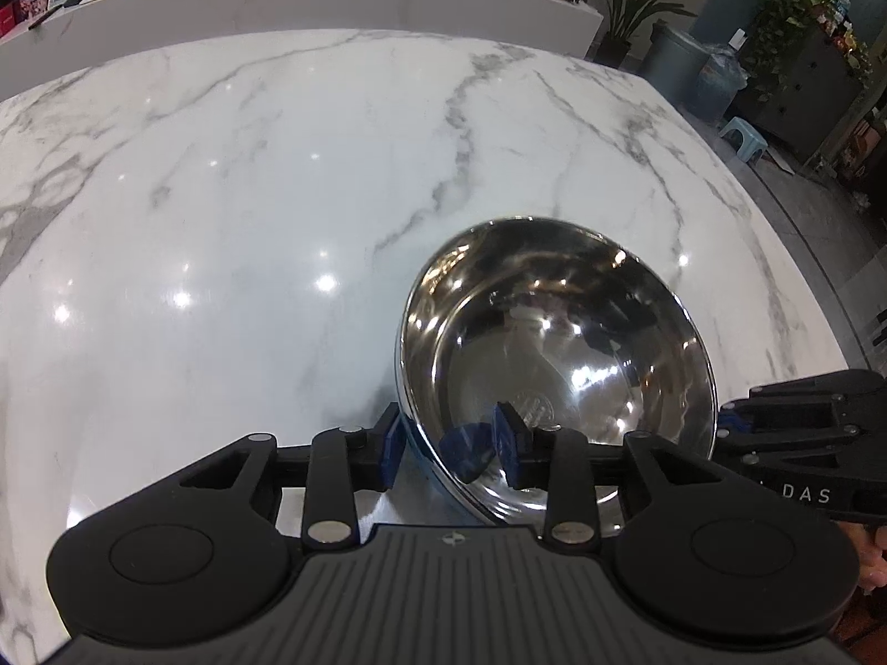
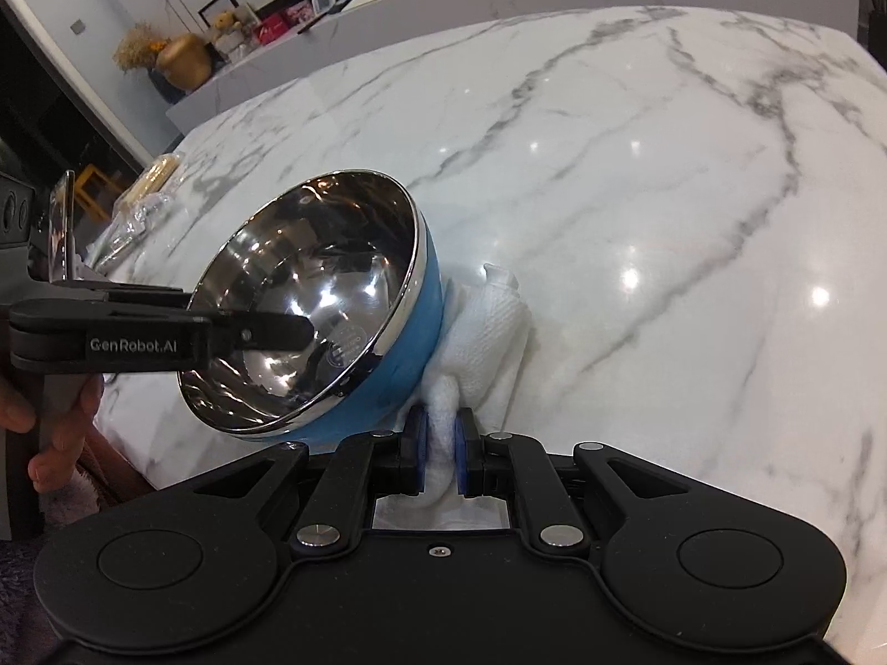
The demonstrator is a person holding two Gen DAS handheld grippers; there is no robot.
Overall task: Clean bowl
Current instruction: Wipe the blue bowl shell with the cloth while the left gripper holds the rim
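Steel-lined round bowl with a blue outer shell (image 1: 554, 354) is sitting tilted in the lower centre of the left wrist view, above the white grey-veined marble bench (image 1: 249, 194). In that view the left tongs (image 1: 452, 446) are closing on the bowl's rim, one blue pad outside the wall at lower centre-left, the other inside. At the right edge the black body of the right tongs (image 1: 798, 443) is showing just beside the bowl.

In the right wrist view, the left tongs (image 2: 266, 332) are reaching in from the left edge across the bowl (image 2: 310, 305), whose mouth is facing the upper left. Right of the bowl, a crumpled white textured cloth (image 2: 482, 327) is pressing against the blue shell. At lower centre the right tongs (image 2: 442, 440) are pinching a fold of that cloth, nearly shut. The bench (image 2: 665, 166) is filling the right side.
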